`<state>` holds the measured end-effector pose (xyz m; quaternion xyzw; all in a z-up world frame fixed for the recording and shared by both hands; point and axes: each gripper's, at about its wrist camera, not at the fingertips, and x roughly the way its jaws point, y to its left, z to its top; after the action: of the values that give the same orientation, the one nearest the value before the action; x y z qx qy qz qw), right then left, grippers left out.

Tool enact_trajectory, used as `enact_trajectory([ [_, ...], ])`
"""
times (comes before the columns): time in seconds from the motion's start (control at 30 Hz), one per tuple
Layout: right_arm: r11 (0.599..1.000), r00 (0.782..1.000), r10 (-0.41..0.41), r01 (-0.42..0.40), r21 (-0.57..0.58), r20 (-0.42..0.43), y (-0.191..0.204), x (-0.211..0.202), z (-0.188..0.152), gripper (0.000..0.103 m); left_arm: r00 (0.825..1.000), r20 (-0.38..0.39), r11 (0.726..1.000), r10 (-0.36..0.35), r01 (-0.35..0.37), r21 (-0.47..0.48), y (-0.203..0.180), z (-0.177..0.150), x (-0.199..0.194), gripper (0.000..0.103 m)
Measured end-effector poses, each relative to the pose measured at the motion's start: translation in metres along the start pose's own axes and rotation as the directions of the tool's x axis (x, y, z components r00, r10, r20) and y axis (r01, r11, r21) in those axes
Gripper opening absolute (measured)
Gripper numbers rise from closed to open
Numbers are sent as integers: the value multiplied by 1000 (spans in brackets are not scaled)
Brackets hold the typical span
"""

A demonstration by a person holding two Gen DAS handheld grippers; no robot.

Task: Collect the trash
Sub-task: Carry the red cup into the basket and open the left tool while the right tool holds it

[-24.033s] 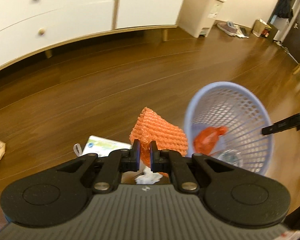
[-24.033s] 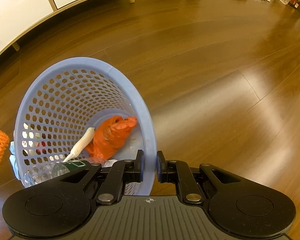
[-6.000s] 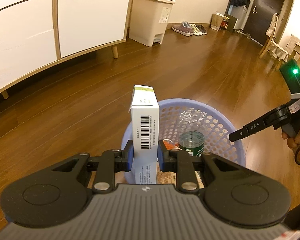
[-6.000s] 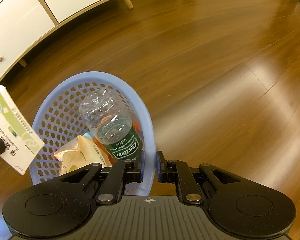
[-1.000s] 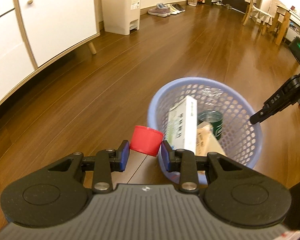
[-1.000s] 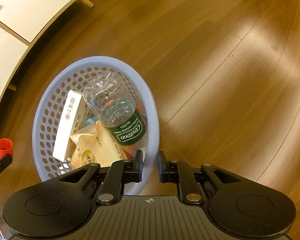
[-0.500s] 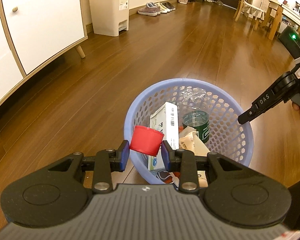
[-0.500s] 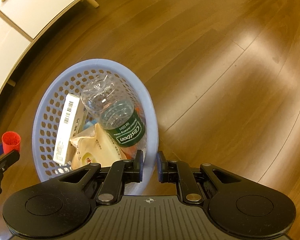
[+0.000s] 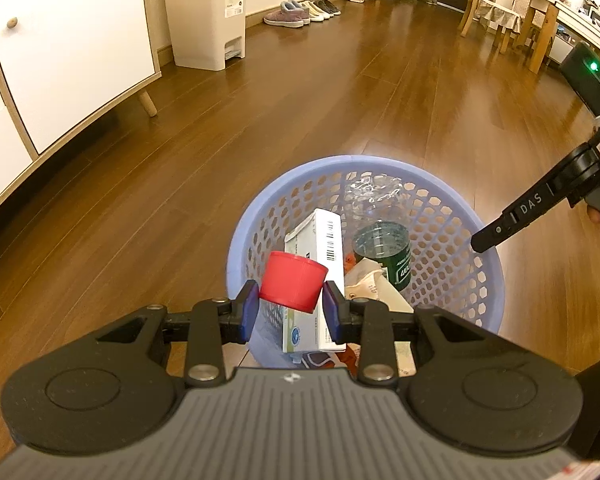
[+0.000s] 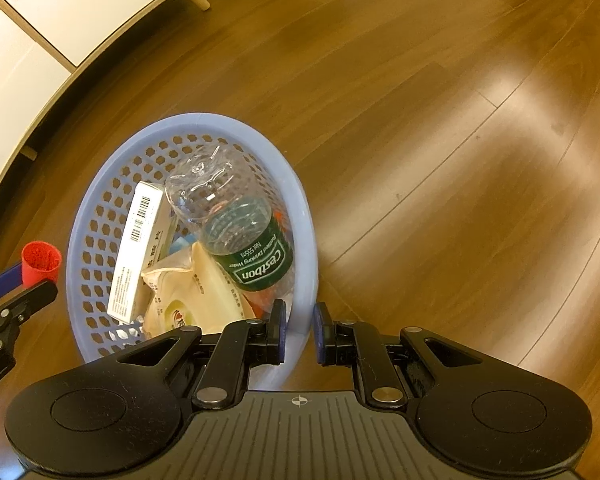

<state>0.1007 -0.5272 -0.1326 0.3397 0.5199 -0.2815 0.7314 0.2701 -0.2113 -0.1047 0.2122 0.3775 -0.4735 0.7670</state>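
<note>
- The left gripper [image 9: 291, 307] pinches a small red plastic cap [image 9: 292, 282] by its side wall, tilted, at the near rim of the round lilac perforated plastic basket [image 9: 484, 280] on the wooden floor.
- The right gripper [image 10: 299, 338] has its jaws narrow, clamped across the basket's rim wall.
- Inside lie a clear plastic bottle with a green label [image 10: 240, 232], a white barcoded carton [image 10: 138, 240] and a cream wrapper [image 10: 198, 292].
- The cap looks light, rigid and smooth; a grip across its widest part suits it, since a tilted hold could let it slip.
</note>
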Motion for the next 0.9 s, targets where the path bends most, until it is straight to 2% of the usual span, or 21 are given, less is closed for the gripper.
enact_trajectory([
  [0.4,1000,1000,1,-1,-19,5,3,-1,1,10,997,-1,996,-82,82,36,-19,9,8,29],
  [0.47,1000,1000,1,-1,-25,7,3,-1,2,10,996,4,995,-89,88,40,-21,10,8,33],
  [0.53,1000,1000,1,-1,-31,9,3,-1,2,10,996,13,995,-85,84,50,-22,10,7,40],
  [0.7,999,1000,1,-1,-40,10,3,0,2,10,997,21,996,-78,77,38,-18,11,4,41],
  [0.9,999,1000,4,-4,-44,9,3,0,2,10,999,15,999,-34,34,-21,1,7,-2,41],
])
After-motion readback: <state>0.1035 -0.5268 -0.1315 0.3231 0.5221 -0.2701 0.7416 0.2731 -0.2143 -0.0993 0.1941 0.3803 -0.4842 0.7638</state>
